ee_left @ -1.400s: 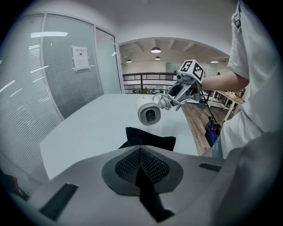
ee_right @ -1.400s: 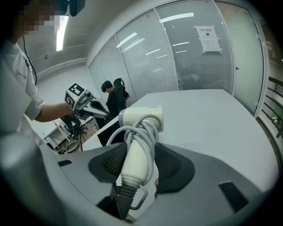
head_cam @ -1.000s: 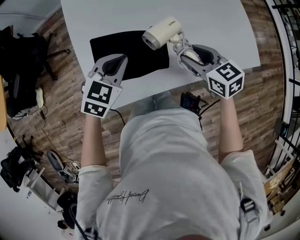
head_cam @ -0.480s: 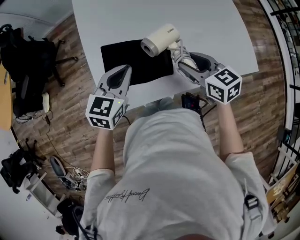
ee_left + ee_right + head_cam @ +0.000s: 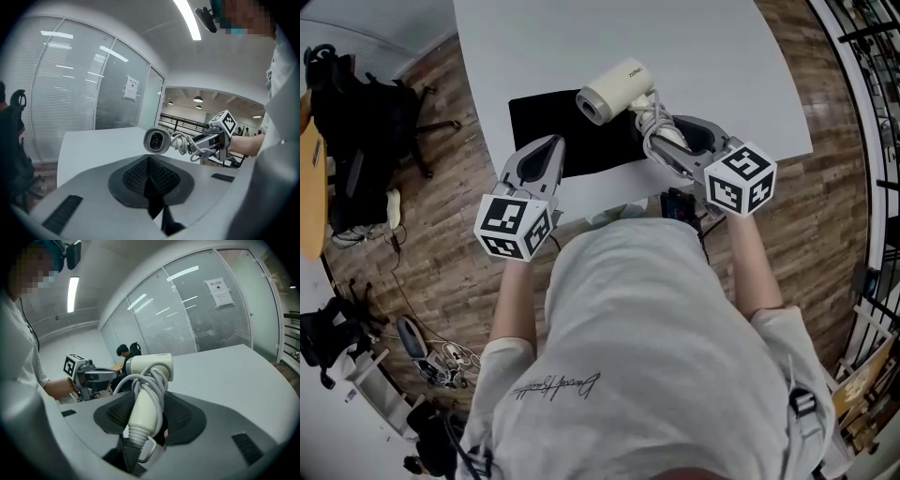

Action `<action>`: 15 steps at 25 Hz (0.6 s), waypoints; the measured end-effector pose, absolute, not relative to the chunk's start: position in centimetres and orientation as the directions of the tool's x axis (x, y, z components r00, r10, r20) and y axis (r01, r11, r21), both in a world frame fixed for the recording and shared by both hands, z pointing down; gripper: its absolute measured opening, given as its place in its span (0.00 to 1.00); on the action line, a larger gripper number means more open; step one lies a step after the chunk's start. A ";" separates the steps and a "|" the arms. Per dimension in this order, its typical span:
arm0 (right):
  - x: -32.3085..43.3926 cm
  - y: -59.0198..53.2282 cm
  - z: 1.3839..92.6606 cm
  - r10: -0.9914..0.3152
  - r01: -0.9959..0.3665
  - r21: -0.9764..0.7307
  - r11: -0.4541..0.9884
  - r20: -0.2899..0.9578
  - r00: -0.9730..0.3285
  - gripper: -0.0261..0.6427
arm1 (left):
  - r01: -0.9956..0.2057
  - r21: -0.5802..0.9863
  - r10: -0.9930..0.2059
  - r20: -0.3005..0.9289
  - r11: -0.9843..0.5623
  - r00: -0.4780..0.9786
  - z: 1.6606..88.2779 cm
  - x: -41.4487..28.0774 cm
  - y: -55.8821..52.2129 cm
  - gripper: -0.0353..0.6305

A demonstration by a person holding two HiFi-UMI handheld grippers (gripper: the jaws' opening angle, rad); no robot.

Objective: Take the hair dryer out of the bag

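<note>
My right gripper [image 5: 664,139] is shut on the handle of the cream hair dryer [image 5: 615,87], whose grey cord is wound round the handle. The dryer hangs in the air above the flat black bag [image 5: 572,131] on the white table [image 5: 694,56]. In the right gripper view the handle [image 5: 143,404] sits between the two pads, barrel pointing left. My left gripper [image 5: 546,150] hovers over the bag's near left corner, shut with nothing in it. In the left gripper view its jaws [image 5: 149,174] meet, and the dryer's mouth [image 5: 157,140] faces them.
The table's near edge [image 5: 609,192] runs just under both grippers. A black backpack and chair base [image 5: 356,112] stand on the wooden floor at left, cables [image 5: 431,347] lie lower left, and a railing [image 5: 872,56] is at right. A person [image 5: 123,351] sits far off by the glass wall.
Both grippers have risen off the table. The right one carried the hair dryer up and a little left. The left one rolled and drew closer to the right one.
</note>
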State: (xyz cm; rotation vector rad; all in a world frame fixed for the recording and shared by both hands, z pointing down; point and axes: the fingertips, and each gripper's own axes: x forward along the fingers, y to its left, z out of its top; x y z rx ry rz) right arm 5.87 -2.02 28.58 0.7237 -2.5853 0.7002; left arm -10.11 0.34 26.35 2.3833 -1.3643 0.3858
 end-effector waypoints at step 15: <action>6.4 -1.8 28.7 -0.379 -0.555 -0.358 0.751 0.454 -0.806 0.36 | -0.872 0.172 -0.773 0.407 -0.458 0.487 26.2 -10.1 0.4 0.07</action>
